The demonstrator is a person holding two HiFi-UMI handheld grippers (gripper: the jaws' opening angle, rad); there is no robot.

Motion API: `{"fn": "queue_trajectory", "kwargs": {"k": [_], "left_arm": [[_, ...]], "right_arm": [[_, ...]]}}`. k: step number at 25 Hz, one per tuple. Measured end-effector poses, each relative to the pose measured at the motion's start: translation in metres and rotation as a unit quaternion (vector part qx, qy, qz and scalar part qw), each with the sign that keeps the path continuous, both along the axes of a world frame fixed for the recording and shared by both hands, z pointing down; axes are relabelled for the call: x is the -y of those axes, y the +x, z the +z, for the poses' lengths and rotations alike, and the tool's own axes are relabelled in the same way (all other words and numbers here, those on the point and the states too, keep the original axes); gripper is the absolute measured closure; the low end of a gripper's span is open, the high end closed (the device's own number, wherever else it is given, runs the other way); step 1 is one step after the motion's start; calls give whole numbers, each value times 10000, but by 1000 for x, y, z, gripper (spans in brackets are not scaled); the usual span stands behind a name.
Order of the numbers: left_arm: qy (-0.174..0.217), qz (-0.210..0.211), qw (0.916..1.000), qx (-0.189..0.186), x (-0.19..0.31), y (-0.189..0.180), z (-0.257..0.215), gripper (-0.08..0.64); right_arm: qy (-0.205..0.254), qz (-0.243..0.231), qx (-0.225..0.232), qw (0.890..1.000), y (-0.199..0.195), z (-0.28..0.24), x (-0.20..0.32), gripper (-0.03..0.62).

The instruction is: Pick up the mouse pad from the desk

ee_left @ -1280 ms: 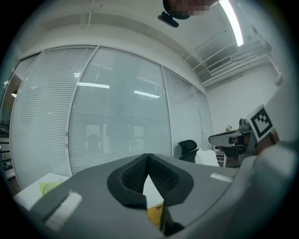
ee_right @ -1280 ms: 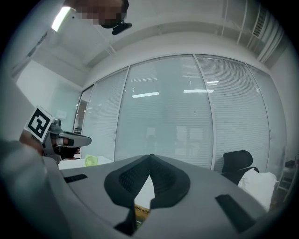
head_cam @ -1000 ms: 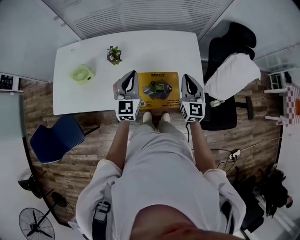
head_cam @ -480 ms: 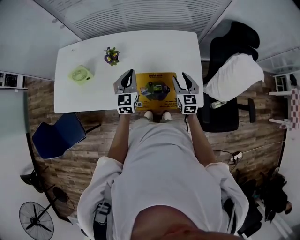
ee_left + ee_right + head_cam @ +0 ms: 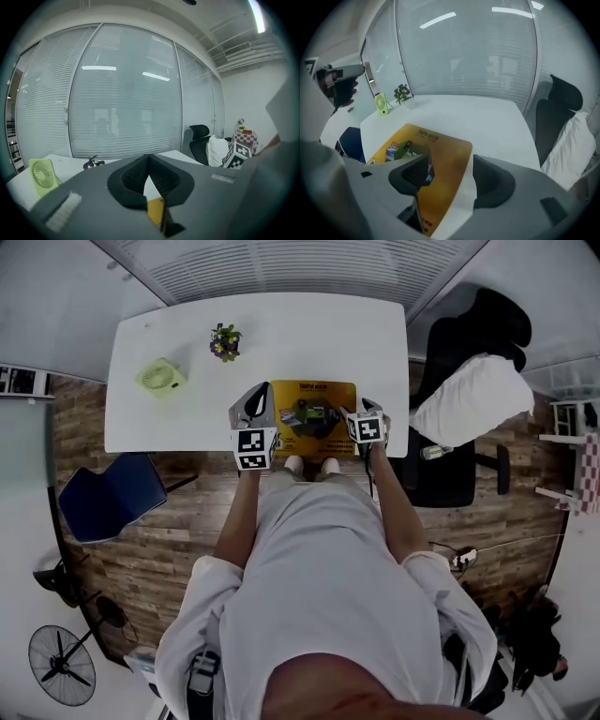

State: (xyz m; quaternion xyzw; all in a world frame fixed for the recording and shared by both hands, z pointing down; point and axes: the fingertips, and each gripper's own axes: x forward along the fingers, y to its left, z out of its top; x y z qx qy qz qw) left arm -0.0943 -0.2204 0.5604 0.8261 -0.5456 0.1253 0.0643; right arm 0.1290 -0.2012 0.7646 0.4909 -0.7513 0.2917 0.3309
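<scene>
The yellow mouse pad [image 5: 314, 416] with a printed picture lies flat on the white desk [image 5: 309, 334], close to its front edge. My left gripper [image 5: 260, 392] hovers at the pad's left edge with its jaws shut and nothing between them. In the left gripper view only a sliver of the pad [image 5: 155, 211] shows below the closed tips [image 5: 149, 161]. My right gripper [image 5: 362, 412] tips steeply down over the pad's right edge. Its jaws [image 5: 450, 171] are opening wide, with the pad's right part [image 5: 440, 154] and bare desk below the gap. Its pads press on nothing.
A small green fan [image 5: 159, 378] and a little flower pot [image 5: 225, 341] stand on the desk's left half. Right of the desk is a black office chair with a white cushion [image 5: 469, 395]. A blue chair [image 5: 112, 502] sits at the front left.
My right gripper has dropped toward the pad's right edge, tipped downward, and its jaws have gone from shut to wide apart. The left gripper has sunk a little, still shut.
</scene>
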Motion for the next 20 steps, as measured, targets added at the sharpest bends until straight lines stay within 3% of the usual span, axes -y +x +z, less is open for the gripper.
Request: {"fn": "queue_trajectory", "kwargs": {"k": [6,14,18,20], "left_arm": [[-46,-101,9999,13,-2,-5,2,568],[-156,-223,9996,-54,-4,-17,12,568],[-226,-184,9995,-74,-6,-15,18,568],[-247,-154,9996,-70,-6,-14,20,568]], "right_arm": [[-819,-45,-27,9966,0,43,-9,295],[-1046,255,-441,9932,0,52,-10,328],[-1035,262,-405,9935,-6,51,-14,378],[-1103,137,-190,9936,-16,49,-17,469]]}}
